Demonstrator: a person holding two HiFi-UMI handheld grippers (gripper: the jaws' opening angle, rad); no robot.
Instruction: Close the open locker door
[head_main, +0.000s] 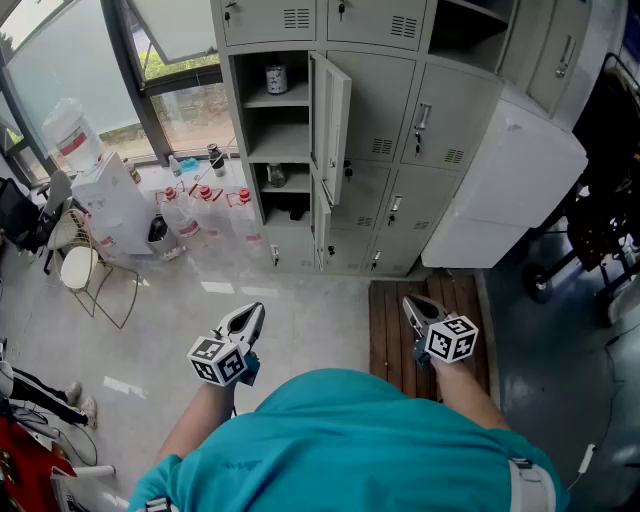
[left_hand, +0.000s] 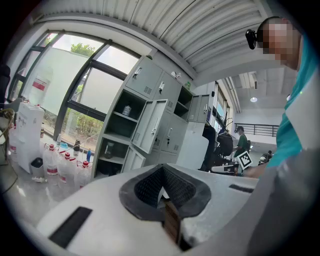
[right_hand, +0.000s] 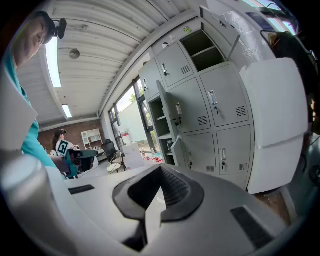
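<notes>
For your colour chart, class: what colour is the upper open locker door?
Pale grey: the upper open locker door, best seen in the head view.

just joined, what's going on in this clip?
A person in a teal top stands some way back from a bank of grey lockers, a gripper in each hand. The left gripper and right gripper are both shut and empty, pointing toward the lockers. One locker door stands open, shelves showing beside it; nothing touches it yet.

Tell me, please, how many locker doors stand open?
2 surely: a tall door and a shorter door below it, beside the open shelves. The top right compartment gapes too; its door may be hidden.
</notes>
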